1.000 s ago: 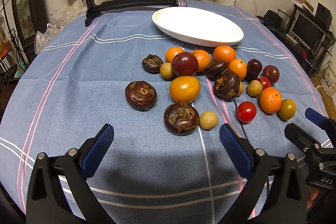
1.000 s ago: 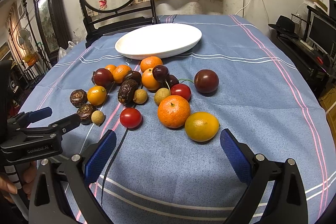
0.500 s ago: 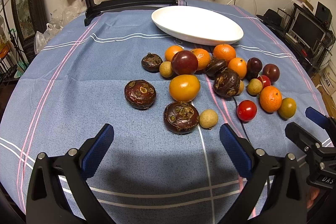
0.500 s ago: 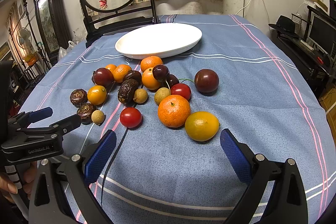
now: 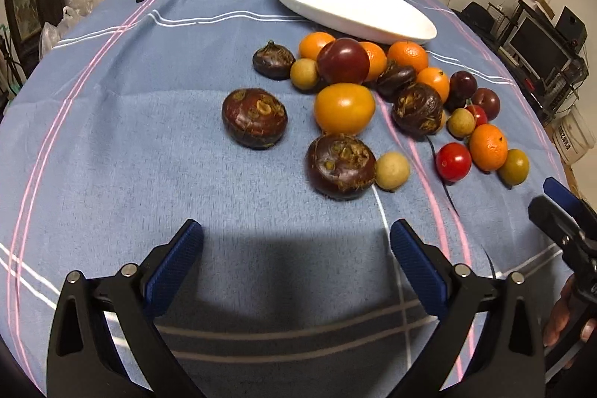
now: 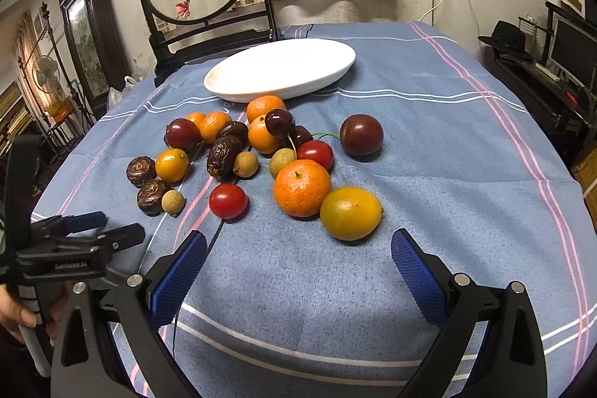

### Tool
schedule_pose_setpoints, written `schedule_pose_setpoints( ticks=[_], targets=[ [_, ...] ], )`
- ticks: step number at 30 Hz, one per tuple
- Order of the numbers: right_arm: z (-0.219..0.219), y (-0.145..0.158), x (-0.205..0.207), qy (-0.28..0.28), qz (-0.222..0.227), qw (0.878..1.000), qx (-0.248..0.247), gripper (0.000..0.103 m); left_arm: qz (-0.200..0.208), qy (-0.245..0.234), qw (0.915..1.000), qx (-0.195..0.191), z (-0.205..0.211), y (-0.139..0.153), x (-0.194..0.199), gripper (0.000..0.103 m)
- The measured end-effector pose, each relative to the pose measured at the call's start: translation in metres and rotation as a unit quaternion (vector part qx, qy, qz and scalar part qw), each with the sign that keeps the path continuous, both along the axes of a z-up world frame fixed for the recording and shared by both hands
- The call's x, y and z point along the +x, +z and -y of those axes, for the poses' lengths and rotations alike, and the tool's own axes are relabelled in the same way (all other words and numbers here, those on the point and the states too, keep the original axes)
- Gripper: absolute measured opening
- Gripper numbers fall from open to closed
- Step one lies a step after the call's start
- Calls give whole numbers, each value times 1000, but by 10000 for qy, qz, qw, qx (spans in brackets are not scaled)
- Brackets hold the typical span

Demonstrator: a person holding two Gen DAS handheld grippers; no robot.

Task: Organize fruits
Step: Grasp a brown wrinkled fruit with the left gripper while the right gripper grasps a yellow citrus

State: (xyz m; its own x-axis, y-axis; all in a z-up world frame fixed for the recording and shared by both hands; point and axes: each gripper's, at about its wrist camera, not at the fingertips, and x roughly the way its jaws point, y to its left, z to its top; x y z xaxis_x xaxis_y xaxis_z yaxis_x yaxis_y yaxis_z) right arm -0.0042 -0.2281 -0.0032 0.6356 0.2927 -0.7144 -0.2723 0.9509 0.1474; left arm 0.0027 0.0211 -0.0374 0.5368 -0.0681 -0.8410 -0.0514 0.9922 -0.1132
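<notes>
Plate one, water chestnuts four, longans four

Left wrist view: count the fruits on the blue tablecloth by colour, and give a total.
Orange round mandarins: 5
Yellow-orange smooth fruits: 2
Dark purple plums and cherries: 4
Red cherry tomatoes: 2
Tan round longans: 4
Dark brown water chestnuts: 5
Total: 22

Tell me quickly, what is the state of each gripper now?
Left gripper: open, holding nothing.
Right gripper: open, holding nothing.
</notes>
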Motion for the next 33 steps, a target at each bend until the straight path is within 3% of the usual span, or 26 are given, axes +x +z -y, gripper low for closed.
schedule_pose_setpoints(
  ticks=[3, 8, 11, 17, 18, 20, 25, 27, 33],
  targets=[
    [4, 2, 0, 17, 16, 10000, 36, 100, -46, -194, 9995, 243, 9, 0, 12, 80],
    [16, 4, 3, -48, 36, 10000, 12, 100, -32, -440, 9976, 528, 27, 1, 27, 63],
    [19, 2, 6, -54, -5, 9999, -114, 100, 57, -616, 9958, 683, 36, 3, 33, 42],
    [17, -4, 19, 47, -116, 9980, -623, 97, 105, -615, 9961, 623, 34, 4, 30, 42],
    [16, -7, 23, 80, -169, 9972, -725, 92, 104, -605, 9964, 586, 32, 4, 29, 42],
    [14, -13, 31, 167, -307, 9955, -879, 70, 104, -607, 9965, 559, 30, 4, 28, 42],
    [7, -25, 49, 245, -551, 9918, -1124, 67, 89, -623, 9968, 499, 28, 4, 27, 42],
    [5, -24, 53, 408, -573, 9924, -1013, 43, 88, -643, 9966, 499, 27, 4, 27, 42],
    [6, -9, 42, 555, -411, 9930, -954, 42, 177, -787, 9958, 424, 22, 12, 21, 42]
  ],
)
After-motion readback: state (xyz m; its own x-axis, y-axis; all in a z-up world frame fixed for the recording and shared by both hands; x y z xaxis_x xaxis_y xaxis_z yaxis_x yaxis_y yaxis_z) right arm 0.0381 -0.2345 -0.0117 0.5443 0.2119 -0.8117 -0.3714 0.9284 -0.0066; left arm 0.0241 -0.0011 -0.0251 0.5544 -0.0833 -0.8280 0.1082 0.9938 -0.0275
